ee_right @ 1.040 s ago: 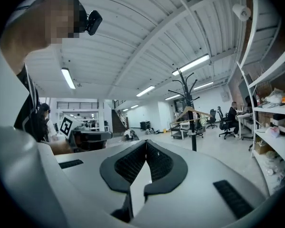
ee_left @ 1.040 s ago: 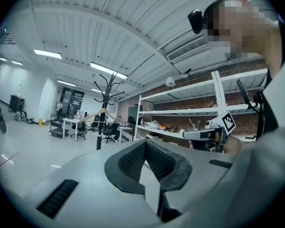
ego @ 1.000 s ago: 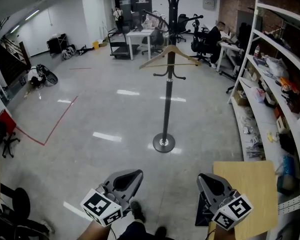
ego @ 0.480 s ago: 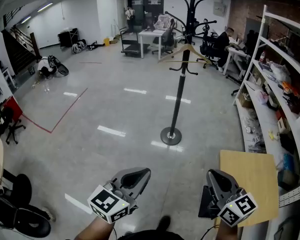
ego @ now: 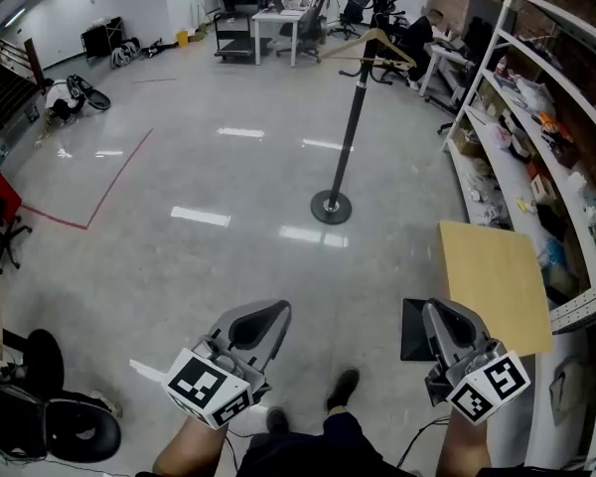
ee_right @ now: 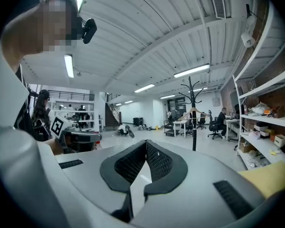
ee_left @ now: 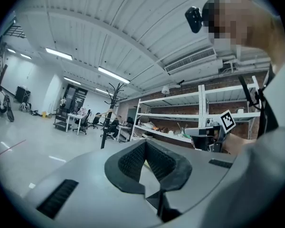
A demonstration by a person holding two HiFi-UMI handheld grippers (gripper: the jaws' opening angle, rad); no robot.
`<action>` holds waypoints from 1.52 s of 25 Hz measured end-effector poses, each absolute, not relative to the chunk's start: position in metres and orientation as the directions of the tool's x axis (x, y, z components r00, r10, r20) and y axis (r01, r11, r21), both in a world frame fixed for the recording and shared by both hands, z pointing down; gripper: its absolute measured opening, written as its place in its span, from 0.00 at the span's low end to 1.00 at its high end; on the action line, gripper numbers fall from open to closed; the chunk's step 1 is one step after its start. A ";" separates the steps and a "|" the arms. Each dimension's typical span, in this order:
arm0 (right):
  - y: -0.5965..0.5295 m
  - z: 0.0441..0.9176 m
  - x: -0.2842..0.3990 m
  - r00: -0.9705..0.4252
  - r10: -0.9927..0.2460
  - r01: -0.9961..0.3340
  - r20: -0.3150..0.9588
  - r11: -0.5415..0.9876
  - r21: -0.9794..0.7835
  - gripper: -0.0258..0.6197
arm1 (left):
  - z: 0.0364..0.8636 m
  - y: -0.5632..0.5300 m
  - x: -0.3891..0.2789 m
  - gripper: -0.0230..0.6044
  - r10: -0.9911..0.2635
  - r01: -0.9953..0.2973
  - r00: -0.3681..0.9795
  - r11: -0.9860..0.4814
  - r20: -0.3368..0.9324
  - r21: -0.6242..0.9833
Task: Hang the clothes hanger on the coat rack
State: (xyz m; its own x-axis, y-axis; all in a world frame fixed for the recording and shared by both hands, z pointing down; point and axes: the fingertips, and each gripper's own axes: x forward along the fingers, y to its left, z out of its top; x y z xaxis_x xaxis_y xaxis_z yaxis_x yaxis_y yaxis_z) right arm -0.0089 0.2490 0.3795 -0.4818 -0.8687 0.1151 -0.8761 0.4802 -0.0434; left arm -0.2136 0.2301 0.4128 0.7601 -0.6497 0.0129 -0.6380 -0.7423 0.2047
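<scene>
A wooden clothes hanger (ego: 371,46) hangs on the black coat rack (ego: 350,117), which stands on a round base (ego: 331,207) across the floor from me. Both grippers are low in the head view, well short of the rack. My left gripper (ego: 268,316) is shut with nothing in it, and my right gripper (ego: 439,311) is shut and empty too. The left gripper (ee_left: 145,144) view shows the rack (ee_left: 103,137) small and far off with the hanger (ee_left: 110,112) on it. From the right gripper (ee_right: 146,142) view, rack (ee_right: 194,127) and hanger (ee_right: 194,110) stand at the right.
White shelving (ego: 546,117) full of items lines the right side. A light wooden tabletop (ego: 492,286) is beside my right gripper. Desks, office chairs and seated people fill the back. A black chair (ego: 40,415) sits at my left; red tape (ego: 109,192) marks the floor.
The head view has tipped downward and the rack now sits higher and farther in the picture. Both grippers stay shut and empty. The hanger remains on the rack.
</scene>
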 end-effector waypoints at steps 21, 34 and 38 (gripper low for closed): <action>0.352 0.351 0.062 -0.464 -0.885 -0.886 0.026 0.464 -0.025 0.05 | 0.380 0.328 -0.119 0.04 -0.676 -0.670 0.736 -0.717 0.045 0.191; 0.364 0.341 0.057 -0.418 -0.908 -0.907 0.027 0.419 0.039 0.05 | 0.372 0.346 -0.118 0.04 -0.642 -0.634 0.766 -0.747 0.029 0.199; 0.367 0.337 0.039 -0.429 -0.903 -0.902 0.022 0.429 0.038 0.05 | 0.370 0.353 -0.127 0.04 -0.621 -0.610 0.784 -0.769 0.001 0.190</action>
